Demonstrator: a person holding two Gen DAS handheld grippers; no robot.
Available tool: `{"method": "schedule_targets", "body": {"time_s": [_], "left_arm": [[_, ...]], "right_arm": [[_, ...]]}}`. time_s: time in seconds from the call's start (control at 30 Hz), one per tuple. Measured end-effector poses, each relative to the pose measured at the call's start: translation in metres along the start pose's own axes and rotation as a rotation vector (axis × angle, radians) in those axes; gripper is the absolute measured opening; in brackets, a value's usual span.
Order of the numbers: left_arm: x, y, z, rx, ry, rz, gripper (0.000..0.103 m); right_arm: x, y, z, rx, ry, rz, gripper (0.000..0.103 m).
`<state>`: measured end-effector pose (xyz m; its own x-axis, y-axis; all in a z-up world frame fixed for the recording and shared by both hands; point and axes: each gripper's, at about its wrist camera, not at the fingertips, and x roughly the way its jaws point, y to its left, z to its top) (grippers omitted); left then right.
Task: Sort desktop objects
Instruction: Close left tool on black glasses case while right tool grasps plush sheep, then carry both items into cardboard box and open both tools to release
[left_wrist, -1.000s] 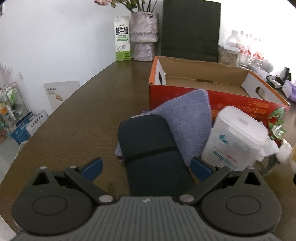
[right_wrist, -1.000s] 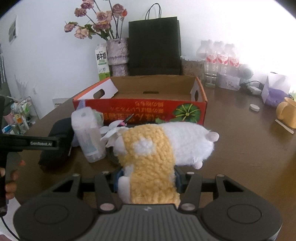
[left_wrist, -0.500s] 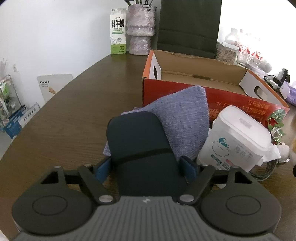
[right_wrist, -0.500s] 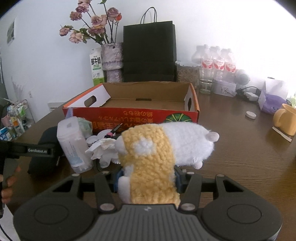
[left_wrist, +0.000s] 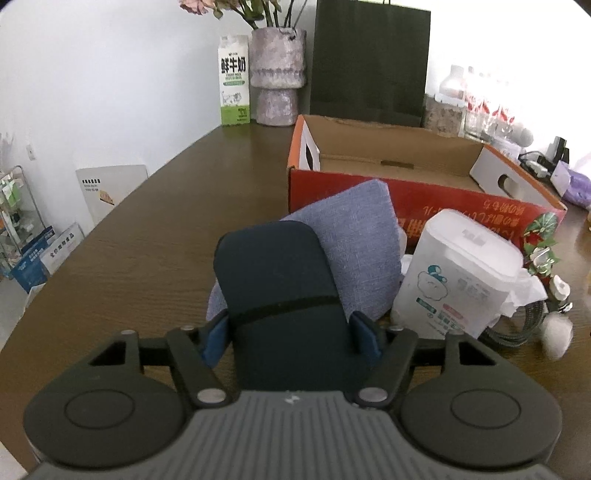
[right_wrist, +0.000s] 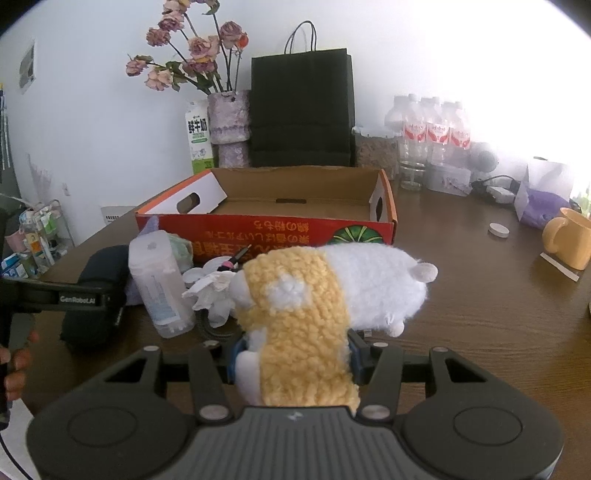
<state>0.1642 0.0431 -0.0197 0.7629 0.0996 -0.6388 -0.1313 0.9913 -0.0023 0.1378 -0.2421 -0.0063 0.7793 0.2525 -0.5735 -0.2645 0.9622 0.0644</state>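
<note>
A dark blue soft case (left_wrist: 273, 280) with a black band lies on the brown table, in front of a grey-blue pouch (left_wrist: 362, 251). My left gripper (left_wrist: 290, 338) straddles its near end, jaws closing, both blue pads touching its sides. The right wrist view has the same case (right_wrist: 99, 266) at the left, with a hand there. My right gripper (right_wrist: 293, 360) is shut on a yellow and white plush toy (right_wrist: 332, 291), held just above the table. Behind both stands an open red cardboard box (left_wrist: 424, 206) (right_wrist: 258, 232) with nothing visible inside.
A white plastic wipes tub (left_wrist: 458, 280) (right_wrist: 159, 284), crumpled tissue (right_wrist: 210, 295) and a coiled cable (left_wrist: 517, 328) crowd the box's front. At the back stand a milk carton (left_wrist: 233, 79), flower vase (left_wrist: 279, 74), black paper bag (right_wrist: 301, 110) and water bottles (right_wrist: 432, 129). A yellow mug (right_wrist: 570, 238) is at the right.
The left gripper's jaws came in from wide open until the pads met the dark case's sides. The right gripper still holds the plush toy, and its view shifted only slightly.
</note>
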Motion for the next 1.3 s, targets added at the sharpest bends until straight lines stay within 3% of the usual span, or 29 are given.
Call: {"method": "schedule_targets", "body": {"time_s": [0.27,0.5,0.67,0.9,1.1,1.3], "left_arm": [[-0.024,0.005,0.002,0.012,-0.063,-0.008,0.068],[-0.041,-0.003,0.019,0.049,-0.128,-0.059,0.067],[-0.049,-0.01,0.049,0.072,-0.196,-0.104,0.067],[-0.036,-0.026,0.114,0.112,-0.257,-0.136,0.067],[0.003,-0.04,0.163,0.13,-0.215,-0.162,0.067],[0.058,-0.059,0.187,0.185,-0.126,-0.174,0.067]], "right_arm": [[-0.013,0.005,-0.001,-0.009,-0.029,-0.007,0.051],[-0.017,0.01,0.009,-0.024,-0.07,-0.001,0.051],[-0.016,0.013,0.033,-0.057,-0.127,0.001,0.051],[0.005,0.018,0.091,-0.117,-0.199,0.002,0.051],[0.052,0.017,0.142,-0.137,-0.182,0.001,0.051],[0.121,0.007,0.18,-0.143,-0.084,0.006,0.051]]}}
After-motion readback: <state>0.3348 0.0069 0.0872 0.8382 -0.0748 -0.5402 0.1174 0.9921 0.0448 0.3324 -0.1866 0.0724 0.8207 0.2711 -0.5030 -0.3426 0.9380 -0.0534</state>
